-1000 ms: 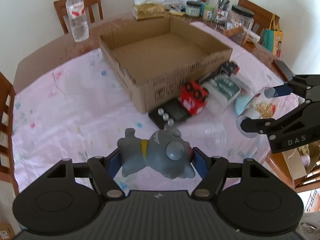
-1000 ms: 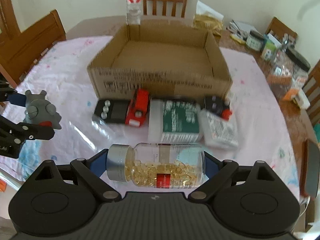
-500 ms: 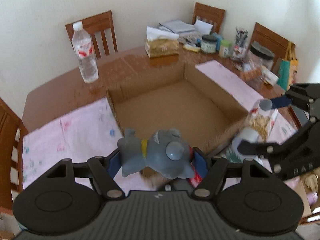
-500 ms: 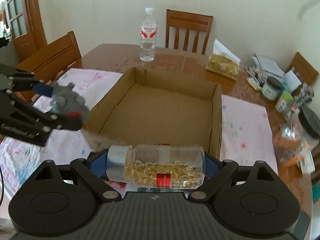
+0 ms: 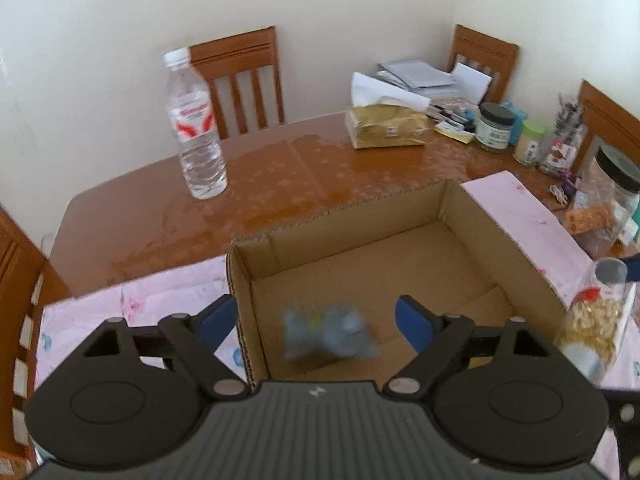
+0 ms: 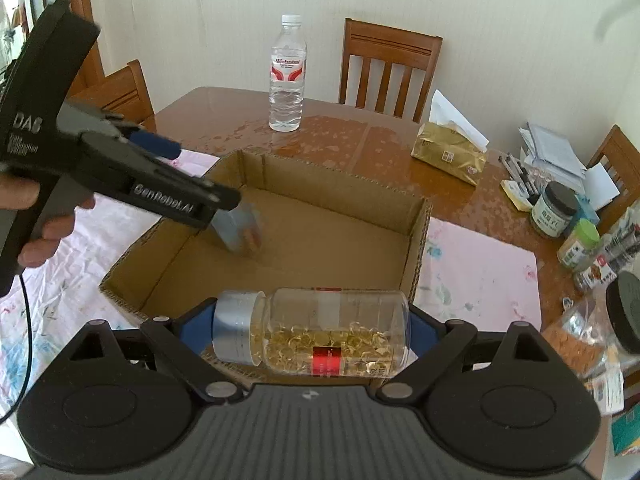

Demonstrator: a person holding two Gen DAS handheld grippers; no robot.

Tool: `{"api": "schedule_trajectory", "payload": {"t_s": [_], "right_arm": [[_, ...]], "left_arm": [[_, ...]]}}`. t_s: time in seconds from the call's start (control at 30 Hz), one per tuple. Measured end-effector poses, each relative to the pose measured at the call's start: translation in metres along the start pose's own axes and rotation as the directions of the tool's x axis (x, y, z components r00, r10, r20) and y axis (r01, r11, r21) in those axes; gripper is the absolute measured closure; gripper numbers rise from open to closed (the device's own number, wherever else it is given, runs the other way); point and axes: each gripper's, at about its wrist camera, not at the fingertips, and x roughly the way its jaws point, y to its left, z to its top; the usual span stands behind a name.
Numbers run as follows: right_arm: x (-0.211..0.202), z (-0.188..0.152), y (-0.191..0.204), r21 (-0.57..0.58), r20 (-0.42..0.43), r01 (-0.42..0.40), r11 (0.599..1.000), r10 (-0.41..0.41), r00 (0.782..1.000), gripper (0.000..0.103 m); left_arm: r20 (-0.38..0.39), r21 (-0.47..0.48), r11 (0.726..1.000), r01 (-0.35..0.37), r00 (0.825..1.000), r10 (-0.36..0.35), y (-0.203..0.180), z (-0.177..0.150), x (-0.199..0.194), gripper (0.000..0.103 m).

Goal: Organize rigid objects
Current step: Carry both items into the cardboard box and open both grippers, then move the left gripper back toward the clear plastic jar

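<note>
Left wrist view shows my left gripper (image 5: 316, 318) with its jaws just sprung apart and nothing pressed between them; the grey plastic animal toy (image 5: 330, 334) is a blur below, dropping into the shallow brown cardboard box (image 5: 532, 276). From the right wrist view that same toy (image 6: 238, 230) is near the box's left wall, just under the left gripper's (image 6: 188, 184) tip.

My right gripper (image 6: 312, 334) is clenched on the clear plastic bottle of golden capsules with a silver cap (image 6: 312, 334), held lying crosswise over the near edge of the box.

What worries me: the toy is falling loose, so it may bounce or tip against the wall, and I cannot tell how it will settle. If I let the bottle go from here, it sits right above the near wall and, being round, could roll off that edge onto the pink flowered cloth (image 6: 480, 276) instead of inside. It needs carrying further in first.

Apart from the toy, the box floor looks bare.
</note>
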Motion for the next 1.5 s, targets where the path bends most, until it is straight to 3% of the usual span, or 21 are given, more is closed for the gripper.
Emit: {"api": "schedule_trajectory", "payload": {"t_s": [0.1,0.47,0.7,1.0,1.5], "right_arm": [[0.012,0.008,-0.006,-0.020,-0.010,-0.002,1.000,0.002,1.000,0.007],[0.071,0.062,-0.015,-0.052,-0.019,0.018,0.998,-0.019,1.000,0.003],[0.061,0.070,-0.010,-0.044,0.020,0.066,0.997,-0.065,0.998,0.000],[0.036,0.043,0.006,0.012,0.013,0.087,0.996,-0.087,0.996,0.000],[-0.008,-0.046,0.035,0.131,-0.075,0.217,0.967,-0.208,0.975,0.000]], "left_arm": [[-0.012,-0.045,0.999,0.017,1.000,-0.018,0.006,-0.009,-0.010,0.015],[-0.025,-0.111,0.994,-0.024,0.999,0.021,0.020,-0.050,-0.059,0.011],[-0.027,-0.142,0.989,-0.048,0.999,0.045,0.028,-0.070,-0.073,0.010],[-0.001,-0.109,0.993,-0.047,0.999,0.047,0.032,-0.088,-0.084,0.007],[0.010,-0.034,0.999,-0.012,1.000,0.013,0.036,-0.120,-0.094,0.006]]}}
